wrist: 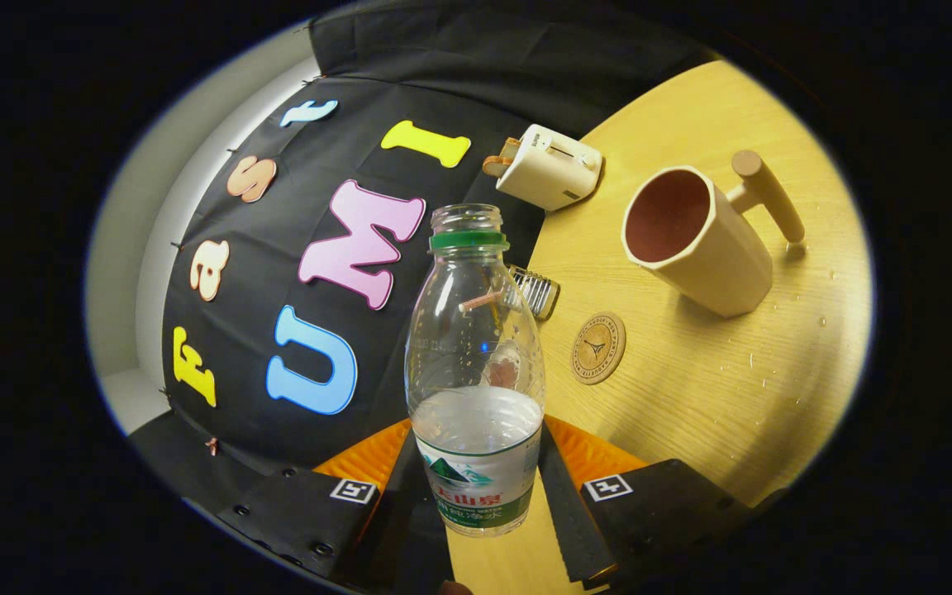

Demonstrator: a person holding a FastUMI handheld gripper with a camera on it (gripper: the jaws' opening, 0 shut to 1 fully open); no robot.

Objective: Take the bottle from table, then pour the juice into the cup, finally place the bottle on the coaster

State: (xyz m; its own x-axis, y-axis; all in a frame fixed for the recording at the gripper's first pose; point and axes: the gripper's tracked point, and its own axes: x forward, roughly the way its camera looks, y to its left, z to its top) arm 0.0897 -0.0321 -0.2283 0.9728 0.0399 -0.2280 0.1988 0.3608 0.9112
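Observation:
A clear plastic bottle (476, 372) with a green neck ring, no cap and a printed label stands between my fingers, partly filled with clear liquid. My gripper (476, 487) is shut on the bottle, one finger pressing each side of its lower body. The whole scene appears tilted. Beyond the fingers to the right, a cream cup (695, 240) with a dark red inside and a wooden peg handle stands on the wooden table (691, 397). A round wooden coaster (598, 348) lies on the table between the bottle and the cup.
A white toaster (550, 165) sits at the table's far edge. A small ribbed glass jar (535, 291) lies just behind the bottle. Water drops speckle the wood near the cup. The booth's black cloth wall rises behind the table.

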